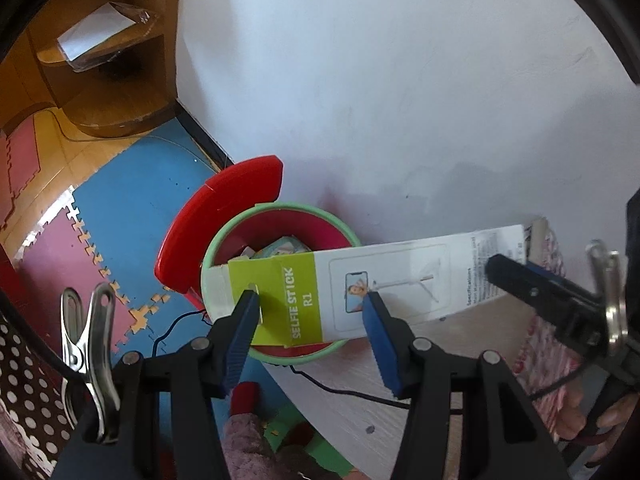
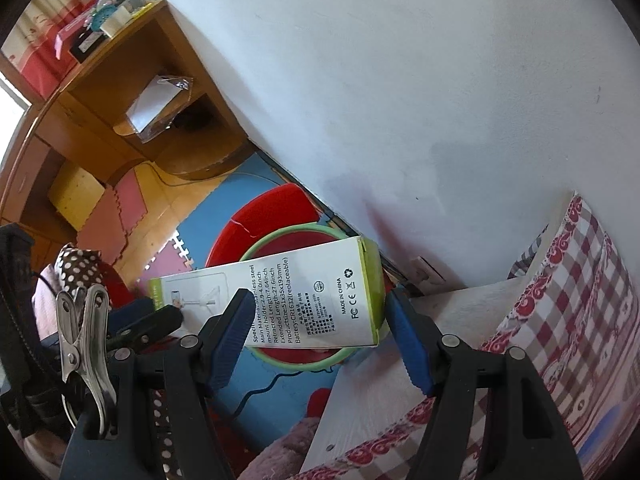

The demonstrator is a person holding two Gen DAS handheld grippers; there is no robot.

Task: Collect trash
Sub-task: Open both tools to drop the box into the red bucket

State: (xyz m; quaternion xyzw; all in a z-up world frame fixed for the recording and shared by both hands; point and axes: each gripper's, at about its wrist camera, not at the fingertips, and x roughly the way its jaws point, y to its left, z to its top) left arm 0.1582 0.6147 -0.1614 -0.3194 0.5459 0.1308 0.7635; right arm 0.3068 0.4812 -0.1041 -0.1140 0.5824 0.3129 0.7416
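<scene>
The left gripper (image 1: 312,308) was clamped across the green end of a long selfie-stick box (image 1: 384,288), one blue pad on each long edge. The right gripper (image 2: 316,312) was clamped on the white end of the same box (image 2: 296,300), its pads pressing the two sides near the printed specifications. The box lay level between the two tools, directly over the open mouth of a bin with a green rim (image 1: 276,354), which stood on the blue floor mat close to the white wall. Papers already lay inside the bin.

The left view showed the box's front, with its title and phone drawing, and the bin's red lid (image 1: 212,216) tipped back on the far left side. The right view showed the box's back face instead, plus a checked red cloth (image 2: 568,304) on the right and a wooden shelf (image 2: 132,92) far left.
</scene>
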